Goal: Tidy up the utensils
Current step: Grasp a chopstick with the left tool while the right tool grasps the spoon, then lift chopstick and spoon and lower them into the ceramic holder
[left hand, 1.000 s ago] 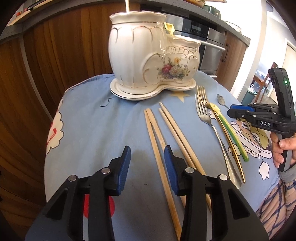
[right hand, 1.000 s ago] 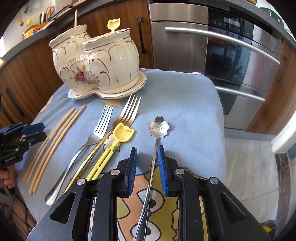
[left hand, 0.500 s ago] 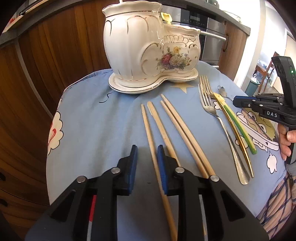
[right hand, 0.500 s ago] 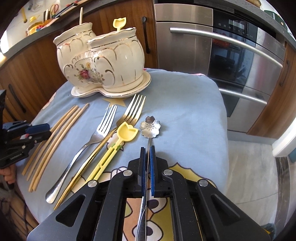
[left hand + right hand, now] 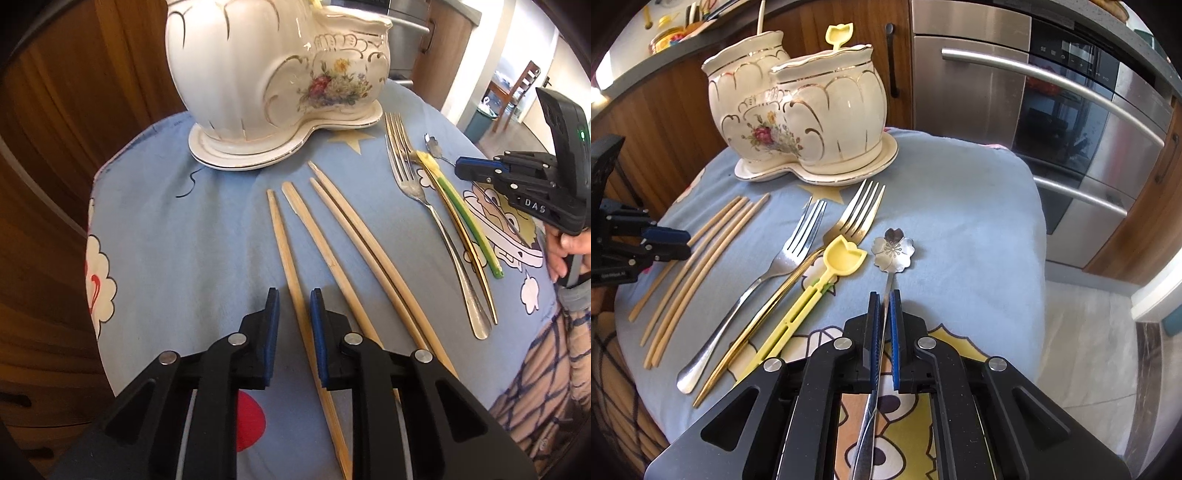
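Observation:
A cream two-pot ceramic holder stands at the back of the blue cloth. Several wooden chopsticks lie in front of it. My left gripper has its jaws narrowly apart around the leftmost chopstick, touching or nearly touching it. A silver fork, a gold fork and a yellow tulip spoon lie side by side. My right gripper is shut on the handle of a silver flower spoon. It also shows in the left wrist view.
A yellow tulip utensil and a pale stick stand in the holder's pots. A steel oven front and wooden cabinets stand behind the table. The cloth's edge drops off to the right.
Both grippers have closed: the left from wide open to a narrow gap around the leftmost chopstick while moving forward, the right fully onto the flower spoon's handle, which it has lifted slightly.

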